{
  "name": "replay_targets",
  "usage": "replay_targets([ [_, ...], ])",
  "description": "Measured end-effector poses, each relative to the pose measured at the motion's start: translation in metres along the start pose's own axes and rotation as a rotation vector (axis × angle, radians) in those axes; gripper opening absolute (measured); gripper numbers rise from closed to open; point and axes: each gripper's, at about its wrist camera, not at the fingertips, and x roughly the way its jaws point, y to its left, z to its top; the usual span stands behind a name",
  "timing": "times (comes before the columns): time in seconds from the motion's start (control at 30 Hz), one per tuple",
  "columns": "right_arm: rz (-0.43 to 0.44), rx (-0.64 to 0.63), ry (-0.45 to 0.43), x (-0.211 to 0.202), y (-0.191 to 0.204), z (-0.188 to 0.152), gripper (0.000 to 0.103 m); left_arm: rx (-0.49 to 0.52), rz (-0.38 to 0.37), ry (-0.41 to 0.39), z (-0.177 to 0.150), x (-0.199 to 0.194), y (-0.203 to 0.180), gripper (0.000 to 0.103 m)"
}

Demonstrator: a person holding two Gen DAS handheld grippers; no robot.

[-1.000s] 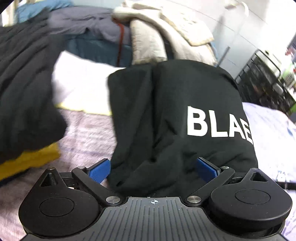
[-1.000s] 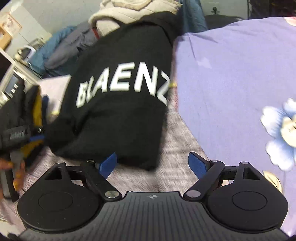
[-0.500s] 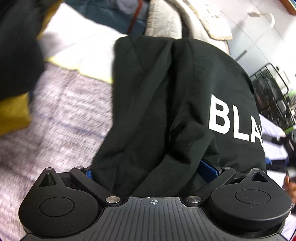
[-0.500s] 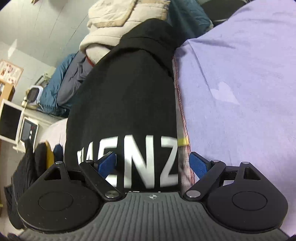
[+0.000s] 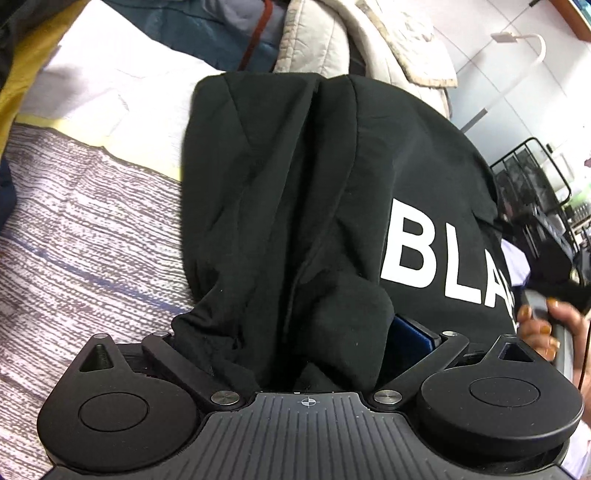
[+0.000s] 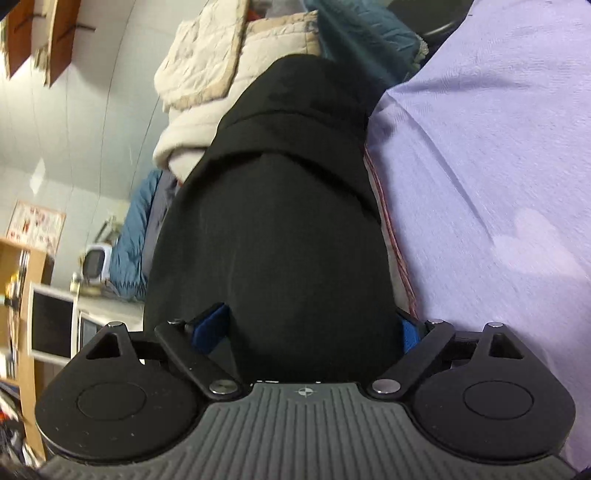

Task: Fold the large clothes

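A black sweatshirt [image 5: 295,177] with white lettering "BLA" [image 5: 436,254] lies folded lengthwise on the bed. Its near edge bunches up between the fingers of my left gripper [image 5: 295,332]. The jaws stand wide apart; the right blue pad [image 5: 410,336] shows and cloth covers the left one. In the right wrist view the same black sweatshirt [image 6: 273,236] fills the space between the fingers of my right gripper [image 6: 310,328]. That gripper is also open, and both blue pads [image 6: 210,326] show at the cloth's sides.
A beige quilted jacket [image 5: 332,40] and blue clothes [image 5: 192,33] are piled behind. A striped bedspread [image 5: 81,229] lies left and a lavender sheet [image 6: 498,166] right. A hand [image 5: 535,321] holds the other gripper near a wire rack [image 5: 535,177]. Shelves and a monitor [image 6: 48,325] stand far left.
Both grippers have pushed forward onto the sweatshirt's near edge, so cloth now sits between each pair of open fingers. The lettering has dropped out of the right wrist view.
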Motion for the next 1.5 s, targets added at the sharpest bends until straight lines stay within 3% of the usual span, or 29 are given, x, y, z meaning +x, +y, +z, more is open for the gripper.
replay_targets([
  [0.07, -0.024, 0.016, -0.012, 0.004, 0.004, 0.004, 0.084, -0.01, -0.001, -0.003, 0.0, 0.001, -0.002, 0.103],
  [0.13, -0.058, -0.006, 0.002, 0.007, 0.01, 0.006, 0.05, -0.033, -0.011, 0.004, 0.001, 0.001, -0.003, 0.103],
  [0.23, -0.068, 0.01, -0.008, -0.003, 0.018, 0.003, 0.029, -0.006, 0.003, 0.019, 0.002, 0.001, -0.013, 0.103],
  [0.33, -0.076, -0.053, -0.055, -0.022, 0.041, -0.004, 0.022, -0.005, -0.016, 0.033, 0.004, 0.0, -0.024, 0.103],
  [0.5, -0.09, -0.171, -0.133, -0.08, 0.076, -0.007, 0.021, 0.087, -0.123, 0.084, 0.0, 0.004, -0.079, 0.102],
  [0.67, -0.154, -0.322, -0.234, -0.182, 0.082, 0.011, 0.021, 0.224, -0.308, 0.138, -0.02, 0.022, -0.19, 0.099],
  [0.77, -0.236, -0.352, -0.325, -0.262, 0.063, 0.021, 0.021, 0.315, -0.426, 0.179, -0.043, 0.032, -0.265, 0.097],
  [0.87, -0.334, -0.289, -0.437, -0.351, 0.023, 0.026, 0.021, 0.403, -0.524, 0.23, -0.074, 0.043, -0.336, 0.096],
  [0.93, -0.404, -0.24, -0.509, -0.404, -0.012, 0.024, 0.021, 0.504, -0.551, 0.262, -0.099, 0.052, -0.38, 0.096],
  [1.0, -0.454, -0.15, -0.568, -0.452, -0.054, 0.02, 0.021, 0.603, -0.538, 0.3, -0.125, 0.062, -0.415, 0.096],
  [1.1, -0.51, 0.026, -0.634, -0.509, -0.127, 0.01, 0.021, 0.673, -0.476, 0.32, -0.158, 0.068, -0.443, 0.096],
  [1.27, -0.371, 0.306, -0.704, -0.545, -0.234, -0.014, 0.024, 0.83, -0.354, 0.309, -0.178, 0.071, -0.461, 0.099],
  [1.37, -0.367, 0.326, -0.728, -0.545, -0.249, -0.014, 0.034, 0.89, -0.27, 0.305, -0.177, 0.072, -0.458, 0.099],
  [1.43, -0.422, 0.327, -0.716, -0.541, -0.246, -0.008, 0.054, 0.883, -0.234, 0.315, -0.177, 0.068, -0.452, 0.099],
  [1.5, -0.463, 0.308, -0.705, -0.537, -0.238, -0.005, 0.056, 0.874, -0.219, 0.311, -0.172, 0.067, -0.452, 0.099],
])
